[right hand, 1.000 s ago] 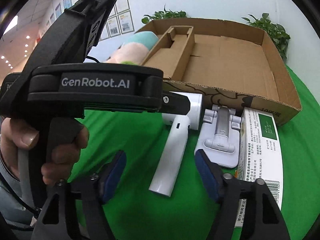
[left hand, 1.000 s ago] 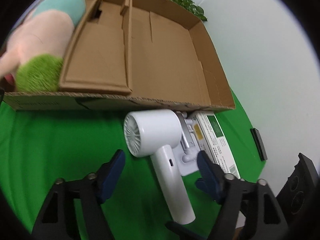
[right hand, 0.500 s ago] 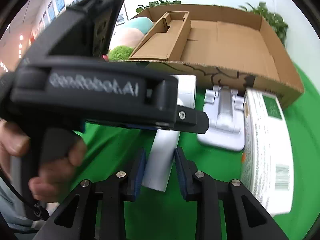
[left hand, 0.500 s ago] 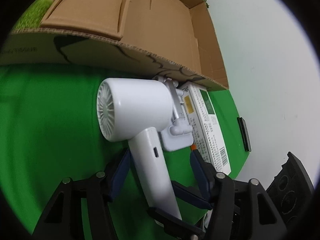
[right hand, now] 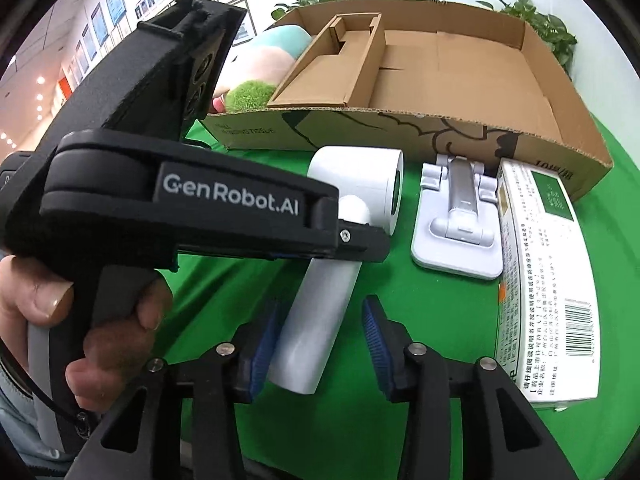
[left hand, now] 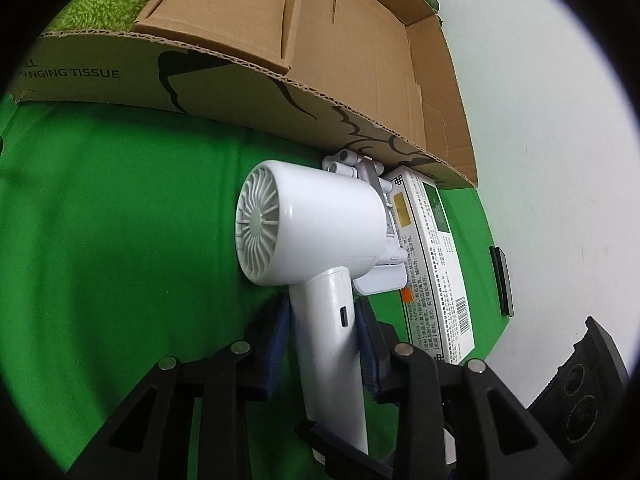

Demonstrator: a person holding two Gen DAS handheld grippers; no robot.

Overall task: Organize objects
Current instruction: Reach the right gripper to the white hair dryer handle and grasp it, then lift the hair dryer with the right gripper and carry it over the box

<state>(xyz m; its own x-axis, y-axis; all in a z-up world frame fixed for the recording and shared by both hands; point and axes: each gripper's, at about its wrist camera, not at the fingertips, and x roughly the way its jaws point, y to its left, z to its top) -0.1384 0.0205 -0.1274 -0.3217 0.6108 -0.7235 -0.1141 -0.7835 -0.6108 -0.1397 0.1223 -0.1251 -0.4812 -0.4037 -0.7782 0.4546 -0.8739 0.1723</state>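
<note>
A white hair dryer [left hand: 316,224] lies on the green cloth in front of an open cardboard box [left hand: 360,52]. My left gripper [left hand: 324,344] is shut on the dryer's handle, blue pads pressing both sides. In the right wrist view the dryer [right hand: 360,188] shows with the left gripper's black body across its handle. My right gripper [right hand: 320,344] is open around the handle's lower end; its left pad is at the handle, the right pad apart from it. A white phone stand [right hand: 456,224] and a white medicine box [right hand: 548,280] lie to the right.
A plush toy [right hand: 256,76] lies left of the box, beside a cardboard insert [right hand: 336,68]. The stand [left hand: 380,248] and medicine box [left hand: 436,264] sit just beyond the dryer. A dark flat object [left hand: 502,276] lies at the cloth's right edge by the white wall.
My left gripper moved forward and closed on the dryer's handle. My right gripper narrowed around the handle half a second ago and has opened wider again.
</note>
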